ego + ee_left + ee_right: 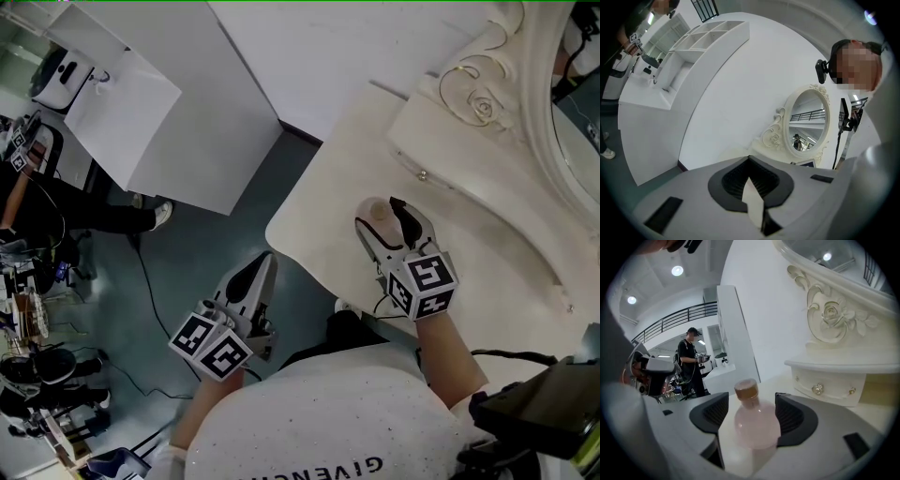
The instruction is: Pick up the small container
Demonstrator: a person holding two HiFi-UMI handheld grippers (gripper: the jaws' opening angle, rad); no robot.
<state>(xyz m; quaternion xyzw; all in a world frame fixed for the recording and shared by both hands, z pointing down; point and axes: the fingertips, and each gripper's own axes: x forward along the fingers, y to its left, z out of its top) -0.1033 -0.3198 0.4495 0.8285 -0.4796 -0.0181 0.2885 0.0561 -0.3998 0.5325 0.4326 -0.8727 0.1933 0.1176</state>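
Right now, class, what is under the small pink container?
The small container stands on the cream tabletop, between the open jaws of the right gripper. The patch directly beneath its base is covered by the container itself.

- Your right gripper (382,214) hides most of the small container (377,211) in the head view.
- The mirror (574,141) runs off that view's right edge.

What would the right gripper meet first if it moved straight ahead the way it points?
The small pink bottle: it stands on the cream table between the open jaws of the right gripper, apparently with nothing before it.
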